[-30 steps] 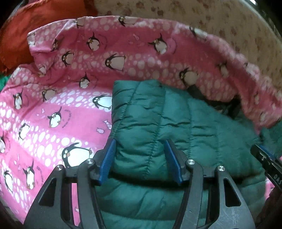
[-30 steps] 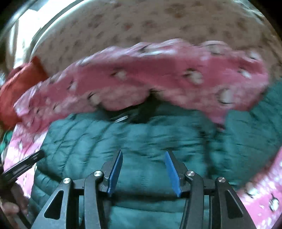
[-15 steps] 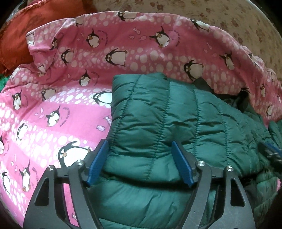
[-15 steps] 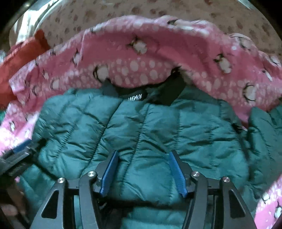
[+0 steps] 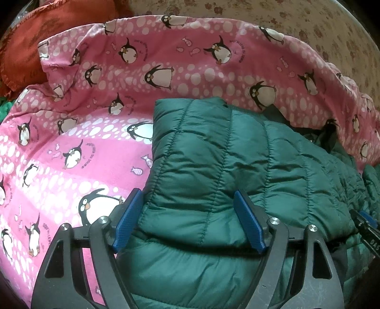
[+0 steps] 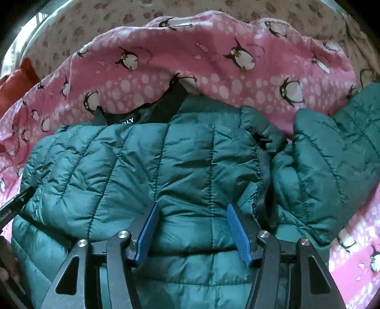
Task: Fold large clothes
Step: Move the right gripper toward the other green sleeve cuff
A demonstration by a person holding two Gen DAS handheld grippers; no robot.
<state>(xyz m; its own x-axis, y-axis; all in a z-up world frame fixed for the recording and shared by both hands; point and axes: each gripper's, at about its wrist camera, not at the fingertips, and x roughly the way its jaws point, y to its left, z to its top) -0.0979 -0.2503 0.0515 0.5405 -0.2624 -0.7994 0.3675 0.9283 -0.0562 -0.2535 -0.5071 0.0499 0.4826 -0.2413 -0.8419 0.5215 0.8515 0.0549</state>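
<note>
A dark green quilted jacket (image 5: 213, 147) lies on a pink penguin blanket (image 5: 95, 142), its top part folded down over the lower part. My left gripper (image 5: 188, 193) is open at the fold's left edge; its wide jaws straddle the padded layer without pinching it. The right wrist view shows the same jacket (image 6: 166, 161) with its black collar lining (image 6: 147, 114) at the top. One sleeve (image 6: 327, 166) sticks out to the right. Over the jacket's middle, my right gripper (image 6: 192, 206) is open, with fabric under the pads. Each view shows the other gripper's tip at its edge.
The pink blanket (image 6: 190, 71) bunches up in a ridge behind the jacket. Behind it lies a beige paw-print sheet (image 5: 285, 21). An orange-red cushion (image 5: 47, 35) sits at the far left. Part of a hand (image 6: 7, 261) shows at the lower left of the right wrist view.
Both grippers' jaws have widened off the jacket. The right gripper has dropped closer to the jacket, whose collar and label now show. The folded layer stays where it was laid.
</note>
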